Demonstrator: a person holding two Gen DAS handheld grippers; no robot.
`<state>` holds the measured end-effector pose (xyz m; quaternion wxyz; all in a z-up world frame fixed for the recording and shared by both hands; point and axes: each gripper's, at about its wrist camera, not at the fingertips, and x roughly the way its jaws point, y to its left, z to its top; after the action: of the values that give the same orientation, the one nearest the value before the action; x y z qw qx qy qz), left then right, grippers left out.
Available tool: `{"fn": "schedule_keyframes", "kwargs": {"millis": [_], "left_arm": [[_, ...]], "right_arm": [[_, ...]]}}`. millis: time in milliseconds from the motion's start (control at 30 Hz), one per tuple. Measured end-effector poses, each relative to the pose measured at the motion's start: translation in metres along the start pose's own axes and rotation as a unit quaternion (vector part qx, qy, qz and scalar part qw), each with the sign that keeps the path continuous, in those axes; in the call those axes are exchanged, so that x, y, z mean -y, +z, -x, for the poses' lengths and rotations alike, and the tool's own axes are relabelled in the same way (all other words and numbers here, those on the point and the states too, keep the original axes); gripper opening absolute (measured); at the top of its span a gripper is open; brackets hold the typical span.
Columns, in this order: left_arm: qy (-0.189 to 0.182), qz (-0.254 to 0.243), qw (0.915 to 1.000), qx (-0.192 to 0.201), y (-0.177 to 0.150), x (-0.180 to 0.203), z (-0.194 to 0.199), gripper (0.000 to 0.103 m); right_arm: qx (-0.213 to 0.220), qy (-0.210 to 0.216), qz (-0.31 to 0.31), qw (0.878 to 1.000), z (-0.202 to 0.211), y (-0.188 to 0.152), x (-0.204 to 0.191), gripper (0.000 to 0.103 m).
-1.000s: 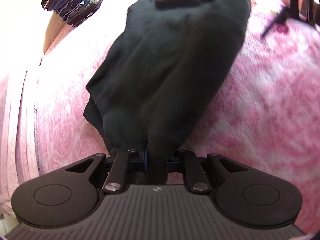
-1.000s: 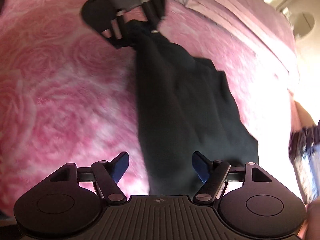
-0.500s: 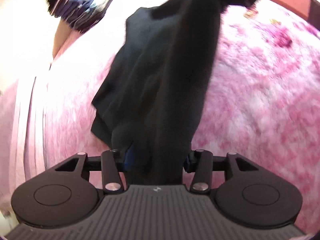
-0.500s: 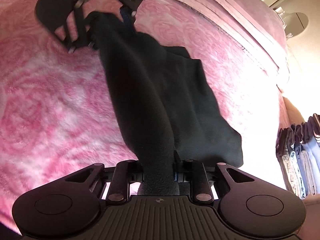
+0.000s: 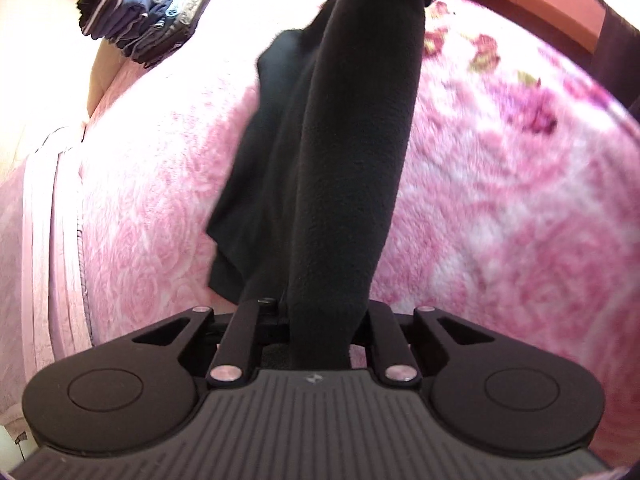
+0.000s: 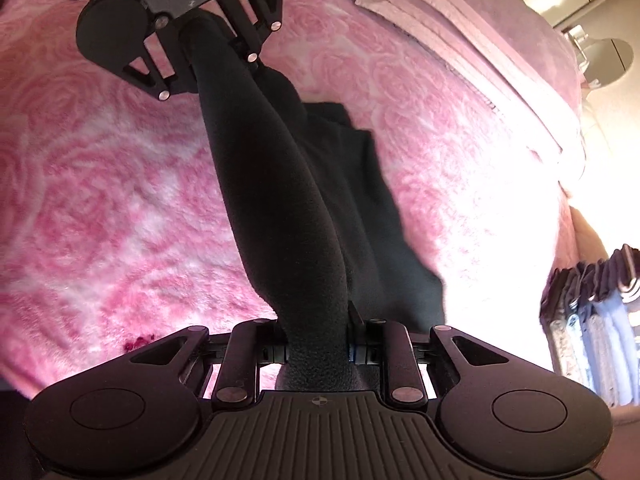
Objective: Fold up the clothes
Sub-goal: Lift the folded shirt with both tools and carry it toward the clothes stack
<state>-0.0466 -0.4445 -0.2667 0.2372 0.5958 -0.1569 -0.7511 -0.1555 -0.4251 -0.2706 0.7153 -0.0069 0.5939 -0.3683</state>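
Black garment (image 5: 352, 160) strung btwn claws: left claw (image 5: 320, 320) closing on one end, right claw (image 6: 316, 344) pinching other.

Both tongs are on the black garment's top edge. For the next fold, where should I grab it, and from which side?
Judging by how the black garment hangs, take its loose lower corner resting on the pink blanket, coming from above on the left tongs' side. The right tongs grip its bunched far end.

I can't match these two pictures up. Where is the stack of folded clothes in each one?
Left wrist view: the stack of folded clothes sits top left, at the far edge of the pink blanket.
Right wrist view: the stack sits at the right edge, lower half.
Shared landmark: the black garment stretched between both grippers.
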Motion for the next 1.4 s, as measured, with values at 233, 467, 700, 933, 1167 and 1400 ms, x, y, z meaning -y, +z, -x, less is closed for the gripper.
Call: {"fn": "schedule_keyframes", "kwargs": {"millis": [233,467,700,933,1167,1400], "left_arm": [[-0.010,0.014,0.9998,-0.005,0.016,-0.020,0.049,0.012],[-0.006,0.022,0.9997,-0.009,0.026,-0.034,0.084,0.012],[0.006,0.015,0.9998,-0.007,0.024,-0.038,0.106,0.012],[0.017,0.018,0.9997,0.003,0.022,-0.042,0.124,0.012],[0.026,0.014,0.9995,0.014,0.024,-0.040,0.138,0.012],[0.024,0.000,0.9993,0.028,0.036,-0.033,0.142,0.012]], "right_arm": [[0.003,-0.003,0.020,1.000,0.050,0.013,0.016,0.021],[0.002,-0.006,0.022,1.000,0.086,0.023,0.024,0.021],[0.007,-0.009,0.022,1.000,0.109,0.031,0.024,0.021],[0.010,-0.019,0.022,1.000,0.128,0.039,0.026,0.021],[0.013,-0.036,0.028,0.999,0.144,0.041,0.026,0.021],[0.007,-0.046,0.028,0.999,0.156,0.032,0.025,0.021]]}}
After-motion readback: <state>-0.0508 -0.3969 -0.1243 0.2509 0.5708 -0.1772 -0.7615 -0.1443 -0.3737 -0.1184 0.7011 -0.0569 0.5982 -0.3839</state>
